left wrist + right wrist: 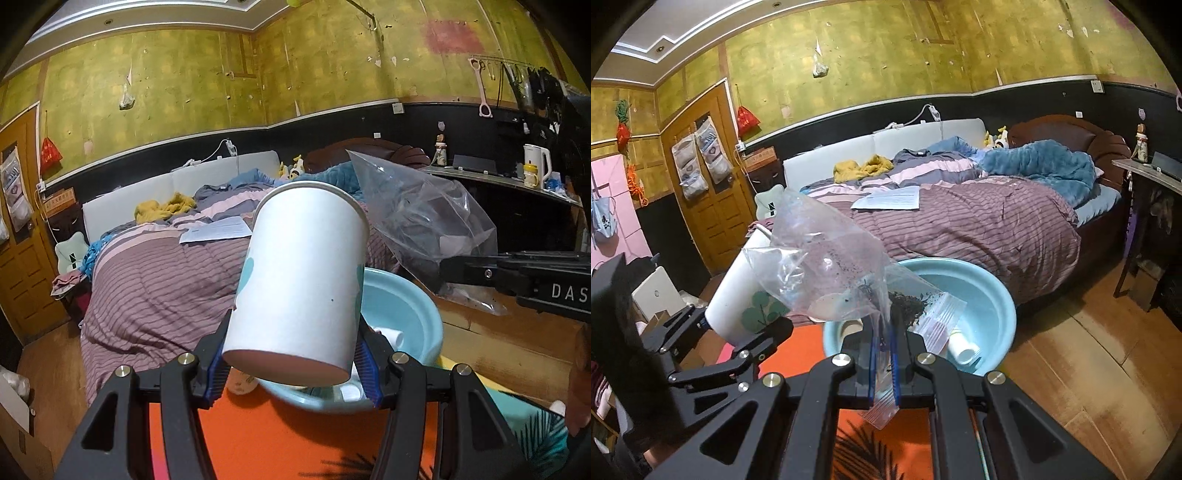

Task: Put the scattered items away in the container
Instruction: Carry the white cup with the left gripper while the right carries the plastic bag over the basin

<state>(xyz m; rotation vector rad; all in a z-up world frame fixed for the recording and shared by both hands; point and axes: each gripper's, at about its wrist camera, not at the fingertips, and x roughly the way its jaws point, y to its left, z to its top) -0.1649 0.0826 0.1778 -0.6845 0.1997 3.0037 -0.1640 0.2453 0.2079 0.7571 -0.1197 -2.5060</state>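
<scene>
Nearest the left wrist camera, the left gripper (295, 363) clamps a white paper cup (301, 280) by its base, the cup tilted with its rim pointing away and up; the right gripper (884, 363) is pinched tight on the zip strip of a clear zip bag (834, 273) that holds a little dark, crumbly stuff and stands up loosely above the jaws. Just beyond both sits the light blue basin (993, 295) — the container, in my judgement — with a few small white items already in it, and both held things hang above its near rim, not yet inside. To do this step well, I would carry each hand further over the bowl, lower until cup and bag are well within the rim, and only then open the jaws: the cup is light and could roll or bounce out if dropped from height, and the limp bag may cling to the pads or spill its crumbs if it tips mouth-down. The basin rests at the edge of an orange mat (280, 439) with a leaf print, laid on a wooden floor (1082, 354). Behind it stands a bed (979, 221) with a striped mauve quilt, a sheet of paper and a blue blanket — then a black-and-yellow wall and a wooden door (713, 177).
</scene>
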